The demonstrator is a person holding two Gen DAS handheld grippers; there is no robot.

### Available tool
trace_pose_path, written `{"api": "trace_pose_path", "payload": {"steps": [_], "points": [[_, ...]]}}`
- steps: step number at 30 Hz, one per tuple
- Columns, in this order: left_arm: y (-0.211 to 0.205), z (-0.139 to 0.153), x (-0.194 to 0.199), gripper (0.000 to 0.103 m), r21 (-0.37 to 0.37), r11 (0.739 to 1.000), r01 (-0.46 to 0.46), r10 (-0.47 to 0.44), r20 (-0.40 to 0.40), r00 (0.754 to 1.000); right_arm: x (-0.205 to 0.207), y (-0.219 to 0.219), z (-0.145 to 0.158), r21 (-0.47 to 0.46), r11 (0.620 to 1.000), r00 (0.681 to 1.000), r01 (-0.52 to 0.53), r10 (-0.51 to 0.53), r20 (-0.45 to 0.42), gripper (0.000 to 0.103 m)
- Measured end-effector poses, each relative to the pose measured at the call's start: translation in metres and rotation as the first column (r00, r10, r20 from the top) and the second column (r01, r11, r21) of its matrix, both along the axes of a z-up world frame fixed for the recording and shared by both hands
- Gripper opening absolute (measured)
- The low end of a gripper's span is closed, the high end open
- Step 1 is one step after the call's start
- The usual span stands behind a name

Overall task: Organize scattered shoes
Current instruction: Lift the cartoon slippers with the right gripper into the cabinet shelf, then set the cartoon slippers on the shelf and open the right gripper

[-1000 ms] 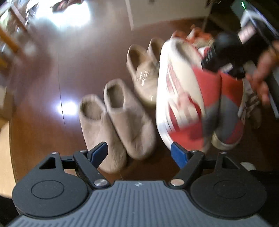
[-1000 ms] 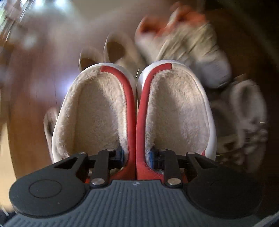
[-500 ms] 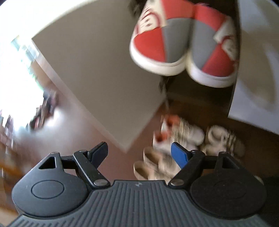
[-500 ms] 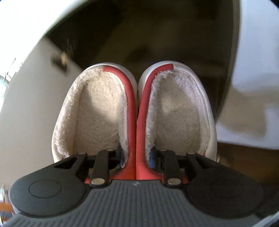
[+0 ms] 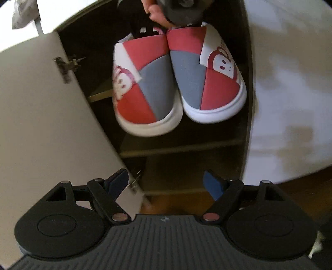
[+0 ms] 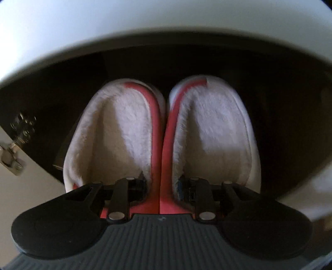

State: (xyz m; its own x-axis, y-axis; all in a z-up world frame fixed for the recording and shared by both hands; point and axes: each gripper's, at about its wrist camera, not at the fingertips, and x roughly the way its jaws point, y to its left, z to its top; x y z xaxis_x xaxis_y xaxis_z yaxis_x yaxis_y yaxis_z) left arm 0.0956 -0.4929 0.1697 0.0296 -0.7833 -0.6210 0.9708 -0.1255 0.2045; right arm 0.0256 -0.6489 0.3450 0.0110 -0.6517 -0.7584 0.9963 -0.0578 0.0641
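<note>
Now the right tool (image 6: 160, 184) pinches the two inner walls of a pair of slippers (image 6: 161, 133) together, one finger inside each fleece-lined opening, so both hang from this single grip; its jaws are only narrowly apart, with the red inner edges pressed between them. In the left wrist view the same slippers (image 5: 178, 83) show from the front, with red and grey panels, white soles and a cartoon face on each outer side, toes pointing down and toward the camera. A hand (image 5: 157, 14) on the right tool shows at the top edge of that view. The slippers hang in the air in front of an open cabinet (image 5: 248, 103), above a shelf (image 5: 182, 148) inside it, and I cannot tell if they touch anything. The left tool (image 5: 166, 182) stands wide open, with nothing between its blue pads, lower down before the cabinet. The cabinet door (image 5: 51, 124) is swung open at the left, with a metal hinge (image 5: 66, 64) on its inner side.
</note>
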Motion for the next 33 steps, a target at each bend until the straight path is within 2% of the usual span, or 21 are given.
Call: {"api": "trace_pose_path", "payload": {"steps": [3, 8, 12, 16, 18, 21, 22, 23, 25, 26, 28, 31, 33], "points": [[-0.035, -0.011, 0.004, 0.081, 0.031, 0.999, -0.016, 0.019, -0.096, 0.995, 0.008, 0.005, 0.002, -0.019, 1.0, 0.999, 0.006, -0.007, -0.039, 0.025], [-0.06, -0.015, -0.002, 0.081, 0.073, 0.996, -0.057, 0.072, -0.226, 0.972, 0.001, 0.006, 0.011, 0.02, 0.997, 0.997, 0.077, -0.077, 0.01, 0.026], [-0.076, -0.013, -0.009, 0.082, 0.045, 0.997, -0.063, 0.07, -0.188, 0.98, 0.0, 0.013, 0.016, 0.021, 0.996, 0.996, 0.089, -0.089, 0.011, 0.027], [-0.089, -0.014, -0.008, 0.082, 0.073, 0.996, -0.047, 0.059, -0.183, 0.981, 0.001, 0.026, 0.021, 0.004, 0.997, 0.997, 0.073, -0.073, 0.003, 0.028], [-0.091, -0.011, -0.009, 0.082, 0.081, 0.995, -0.052, 0.066, -0.174, 0.983, 0.0, 0.032, 0.02, -0.015, 0.997, 0.997, 0.07, -0.07, 0.009, 0.032], [-0.089, -0.004, -0.004, 0.081, 0.064, 0.996, -0.069, 0.081, -0.198, 0.977, 0.0, 0.044, 0.021, -0.093, 0.995, 0.999, 0.031, -0.033, -0.017, 0.054], [-0.087, -0.003, -0.007, 0.081, 0.043, 0.998, -0.051, 0.058, -0.169, 0.984, 0.0, 0.05, 0.024, -0.14, 0.99, 0.999, 0.011, -0.018, -0.044, 0.077], [-0.085, -0.001, -0.009, 0.081, 0.026, 0.999, -0.034, 0.038, -0.145, 0.989, 0.0, 0.057, 0.027, -0.196, 0.98, 0.997, -0.016, 0.001, -0.078, 0.09], [-0.084, 0.011, -0.014, 0.082, -0.011, 1.0, 0.024, -0.026, -0.13, 0.991, 0.003, 0.081, 0.034, -0.328, 0.931, 0.977, -0.163, 0.105, -0.186, 0.095], [-0.085, 0.017, -0.015, 0.083, -0.02, 0.999, 0.041, -0.044, -0.144, 0.989, 0.002, 0.092, 0.036, -0.367, 0.901, 0.961, -0.231, 0.152, -0.232, 0.094], [-0.09, 0.02, -0.012, 0.083, 0.012, 0.998, 0.063, -0.061, -0.151, 0.987, -0.004, 0.109, 0.035, -0.378, 0.879, 0.944, -0.29, 0.197, -0.264, 0.093], [-0.087, 0.015, -0.012, 0.082, 0.026, 0.995, 0.1, -0.098, -0.071, 0.993, -0.019, 0.146, 0.036, -0.408, 0.843, 0.922, -0.351, 0.236, -0.305, 0.092], [-0.085, 0.014, -0.012, 0.082, 0.038, 0.991, 0.126, -0.125, -0.041, 0.991, -0.031, 0.175, 0.034, -0.419, 0.826, 0.917, -0.376, 0.268, -0.295, 0.085]]}}
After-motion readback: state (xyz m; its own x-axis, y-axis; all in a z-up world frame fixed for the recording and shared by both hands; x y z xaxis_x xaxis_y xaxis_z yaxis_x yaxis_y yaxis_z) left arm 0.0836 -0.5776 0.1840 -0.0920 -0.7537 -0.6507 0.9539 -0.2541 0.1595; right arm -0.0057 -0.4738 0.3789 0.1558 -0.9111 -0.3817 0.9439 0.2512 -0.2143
